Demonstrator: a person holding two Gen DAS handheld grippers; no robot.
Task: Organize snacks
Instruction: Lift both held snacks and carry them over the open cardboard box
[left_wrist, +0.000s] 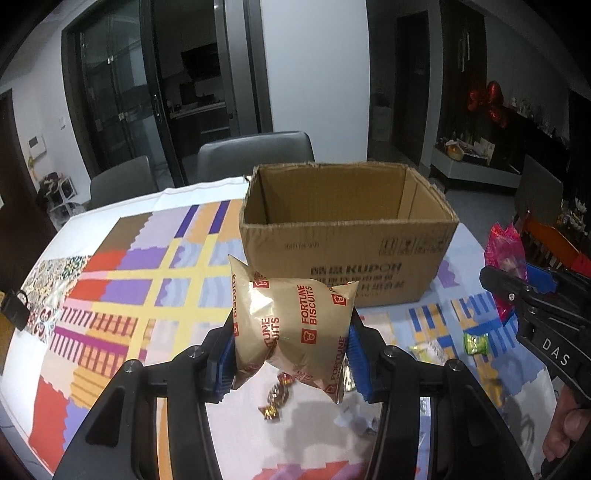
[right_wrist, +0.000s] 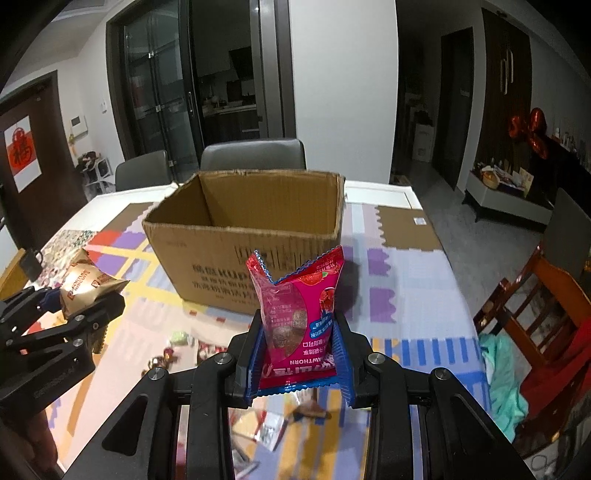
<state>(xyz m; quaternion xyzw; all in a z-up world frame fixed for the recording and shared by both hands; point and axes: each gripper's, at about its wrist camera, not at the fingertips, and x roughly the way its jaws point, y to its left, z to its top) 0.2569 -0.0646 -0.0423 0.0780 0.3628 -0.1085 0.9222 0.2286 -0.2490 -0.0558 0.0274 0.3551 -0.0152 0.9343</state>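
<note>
My left gripper (left_wrist: 291, 354) is shut on a gold Fortune Biscuits packet (left_wrist: 291, 325), held above the table in front of an open cardboard box (left_wrist: 347, 254). My right gripper (right_wrist: 299, 354) is shut on a pink hawthorn snack bag (right_wrist: 299, 314), also held up in front of the box (right_wrist: 243, 254). The box's inside shows bare cardboard walls. In the right wrist view the left gripper (right_wrist: 79, 299) with the gold packet (right_wrist: 86, 284) is at the left. In the left wrist view the right gripper (left_wrist: 517, 295) with the pink bag (left_wrist: 506, 251) is at the right edge.
Small wrapped candies (left_wrist: 275, 398) and a green sweet (left_wrist: 475, 342) lie on the patterned tablecloth (left_wrist: 122, 295) below the grippers. Grey chairs (left_wrist: 255, 151) stand behind the table, a wooden chair (right_wrist: 535, 295) at the right. A black padlock-like object (left_wrist: 14, 310) lies at the left edge.
</note>
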